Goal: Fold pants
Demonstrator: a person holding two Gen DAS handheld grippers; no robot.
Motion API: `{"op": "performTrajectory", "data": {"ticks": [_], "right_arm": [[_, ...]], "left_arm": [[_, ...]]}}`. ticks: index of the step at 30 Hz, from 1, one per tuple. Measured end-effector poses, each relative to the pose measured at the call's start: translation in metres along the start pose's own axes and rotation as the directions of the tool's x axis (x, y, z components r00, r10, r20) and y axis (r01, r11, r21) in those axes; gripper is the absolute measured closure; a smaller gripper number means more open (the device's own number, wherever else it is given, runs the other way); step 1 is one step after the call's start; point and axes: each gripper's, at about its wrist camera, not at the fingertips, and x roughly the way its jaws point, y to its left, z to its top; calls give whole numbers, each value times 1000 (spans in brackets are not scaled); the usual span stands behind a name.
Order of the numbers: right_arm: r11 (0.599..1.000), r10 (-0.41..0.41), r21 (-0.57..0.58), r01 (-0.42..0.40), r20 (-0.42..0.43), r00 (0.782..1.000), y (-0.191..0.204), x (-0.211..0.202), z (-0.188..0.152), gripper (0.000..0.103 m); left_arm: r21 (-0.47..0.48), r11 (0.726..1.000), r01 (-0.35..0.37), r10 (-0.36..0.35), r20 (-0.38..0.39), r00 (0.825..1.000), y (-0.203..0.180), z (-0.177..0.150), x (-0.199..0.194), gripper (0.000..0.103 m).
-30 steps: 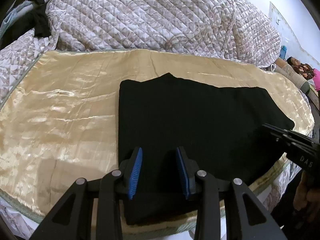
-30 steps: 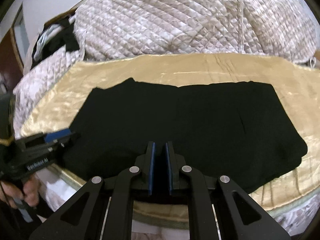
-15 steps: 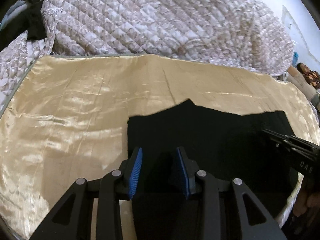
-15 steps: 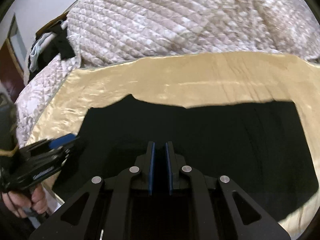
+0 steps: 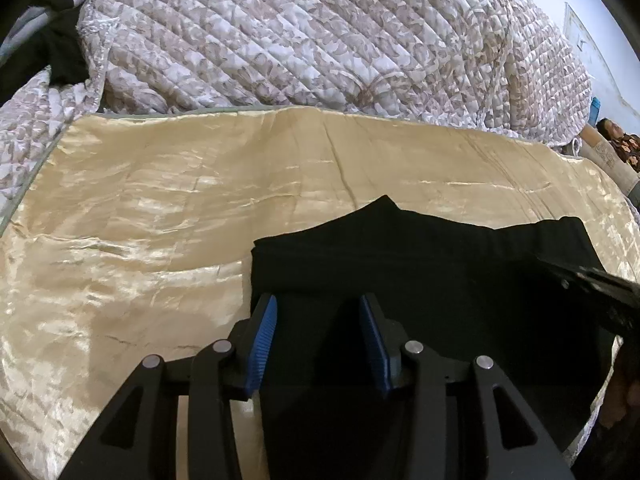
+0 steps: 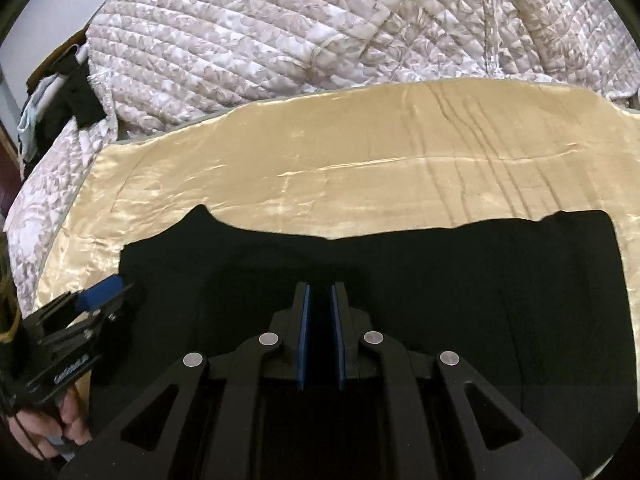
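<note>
The black pants (image 5: 440, 248) lie across a golden satin sheet (image 5: 160, 220), folded into a wide band (image 6: 480, 264). My left gripper (image 5: 317, 304) is over their left end; its jaws are opening, black cloth lies between the blue pads, and they do not press it. In the right wrist view it (image 6: 100, 296) sits at the pants' left end, held by a hand (image 6: 68, 420). My right gripper (image 6: 320, 292) is shut on the pants, with a thin strip of black cloth between its pads. Its tip (image 5: 580, 280) shows at the right in the left wrist view.
A bulky quilted floral blanket (image 5: 320, 40) is heaped along the far side of the sheet (image 6: 360, 180). Dark clothes (image 6: 76, 96) lie at the far left. A person (image 5: 616, 136) lies at the far right edge. Bare satin stretches beyond and left of the pants.
Both grippers moved forward over the bed, carrying the pants' near edge toward the far edge, so the black patch looks shorter. The left jaws have widened.
</note>
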Motion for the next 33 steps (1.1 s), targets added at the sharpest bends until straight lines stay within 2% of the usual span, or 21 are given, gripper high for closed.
{"op": "performTrajectory", "data": {"ticks": [3,6,9,13,15,17,22,24,26,27,28,33], "right_arm": [[999,20,-26,-19,34,999,9,-20,-13,93],[997,44,-70,-40,55,998,20,-36,-34,85],[993,57,-111,-51,51,997,30,-44,-54,84],[984,28,-178,-21,39,999,33,-44,-76,84],[984,4,-180,5,52,999,27,-48,-78,84],[985,-43,-162,53,61,997,18,-52,-78,82],[991,-109,-61,115,103,989,-17,-70,-77,80],[993,-116,4,116,123,986,-33,-80,-76,79],[986,-153,94,139,154,976,-54,-94,-78,67],[980,-167,132,146,166,972,-61,-100,-79,51],[975,-175,169,146,178,968,-68,-106,-82,44],[919,-205,375,120,195,959,-106,-131,-97,43]], "left_arm": [[7,1000,4,-4,16,1000,-5,-5,-12,57],[21,1000,16,-17,30,999,-12,-13,-25,57],[31,999,30,-31,30,999,-18,-25,-35,57],[48,998,48,-49,11,999,-30,-42,-41,57],[54,997,55,-55,-5,998,-34,-52,-41,57],[77,996,35,-36,12,999,-38,-57,-44,57],[70,997,40,-41,12,999,-39,-58,-46,57],[70,997,39,-40,13,999,-39,-58,-46,57],[75,997,36,-37,15,999,-39,-58,-46,57],[74,997,37,-38,15,999,-39,-58,-47,57],[73,997,36,-37,16,999,-39,-58,-47,57],[72,997,37,-38,16,999,-40,-58,-47,56]]}}
